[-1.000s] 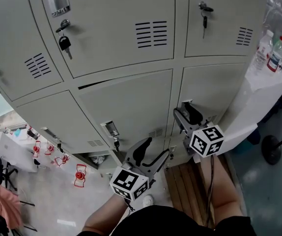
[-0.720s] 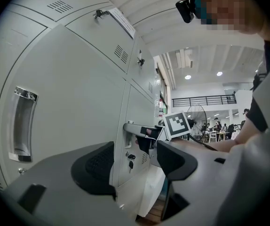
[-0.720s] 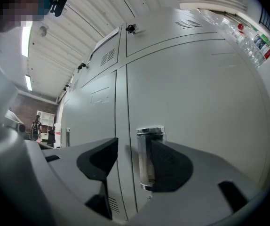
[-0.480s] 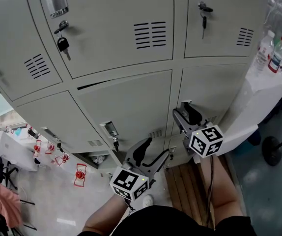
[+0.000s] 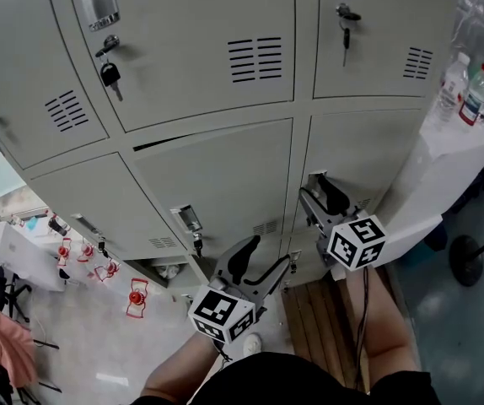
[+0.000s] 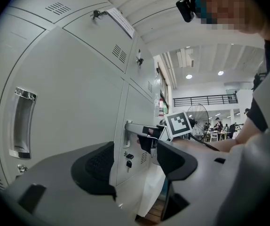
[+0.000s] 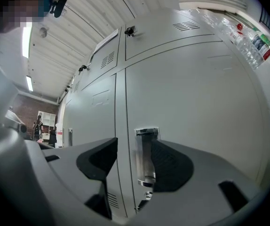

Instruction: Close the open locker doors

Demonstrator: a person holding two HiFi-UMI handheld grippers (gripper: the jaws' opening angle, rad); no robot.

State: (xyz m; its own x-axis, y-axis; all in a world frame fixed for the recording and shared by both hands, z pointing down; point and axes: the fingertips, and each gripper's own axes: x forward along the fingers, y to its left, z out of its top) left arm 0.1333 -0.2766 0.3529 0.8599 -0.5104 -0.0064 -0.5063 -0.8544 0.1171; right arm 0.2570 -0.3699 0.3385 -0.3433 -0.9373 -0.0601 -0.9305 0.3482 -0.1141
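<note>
Grey lockers fill the head view. The lower middle door [image 5: 225, 175] shows a thin dark gap [image 5: 153, 146] along its top edge. The lower right door [image 5: 368, 159] lies flush with its frame. My right gripper [image 5: 319, 199] is up at that door's chrome handle [image 5: 316, 178], jaws open. In the right gripper view the handle [image 7: 146, 157] stands between the jaws of my right gripper [image 7: 132, 161], close to the right pad [image 7: 170, 166]. I cannot tell if they touch. My left gripper [image 5: 263, 264] hangs lower, open and empty. The left gripper [image 6: 135, 166] is off the doors.
The middle door has a handle [image 5: 189, 219] with a key [image 5: 198, 245] below it. Bottles [image 5: 470, 91] stand on a white ledge [image 5: 453, 159] to the right. A wooden platform [image 5: 318, 327] lies under me. Red items [image 5: 137, 298] sit on the floor at left.
</note>
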